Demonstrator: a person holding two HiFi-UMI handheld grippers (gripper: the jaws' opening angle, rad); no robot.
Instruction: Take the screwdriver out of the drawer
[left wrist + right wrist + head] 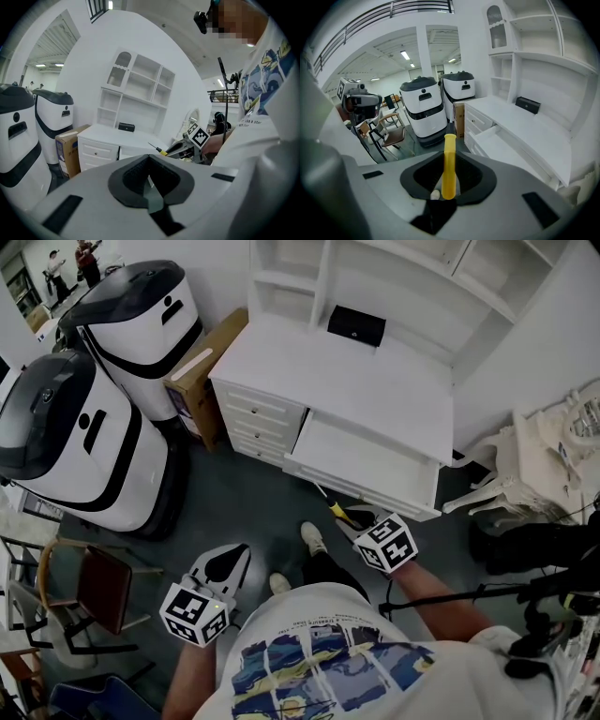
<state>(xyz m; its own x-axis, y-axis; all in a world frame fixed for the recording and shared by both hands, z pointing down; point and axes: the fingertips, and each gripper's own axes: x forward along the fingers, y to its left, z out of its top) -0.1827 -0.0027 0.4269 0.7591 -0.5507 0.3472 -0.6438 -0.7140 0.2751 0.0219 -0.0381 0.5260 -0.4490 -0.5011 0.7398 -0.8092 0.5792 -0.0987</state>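
A screwdriver point(335, 509) with a yellow handle point(449, 164) sits between the jaws of my right gripper point(349, 517), which is shut on it. The thin shaft points up toward the front of the open white drawer point(323, 442). The gripper hangs over the floor just in front of that drawer, clear of it. In the left gripper view the screwdriver point(158, 149) shows beyond the right gripper point(180, 147). My left gripper point(242, 551) is lower left, over the dark floor, with its jaws together and nothing in them point(149, 157).
The drawer belongs to a white desk point(375, 381) with a shelf hutch and a small black box point(356, 324) on top. Two white-and-black machines point(70, 437) and a cardboard box point(202, 371) stand left. A chair point(94, 587) is lower left, and a white chair with bags point(534, 465) right.
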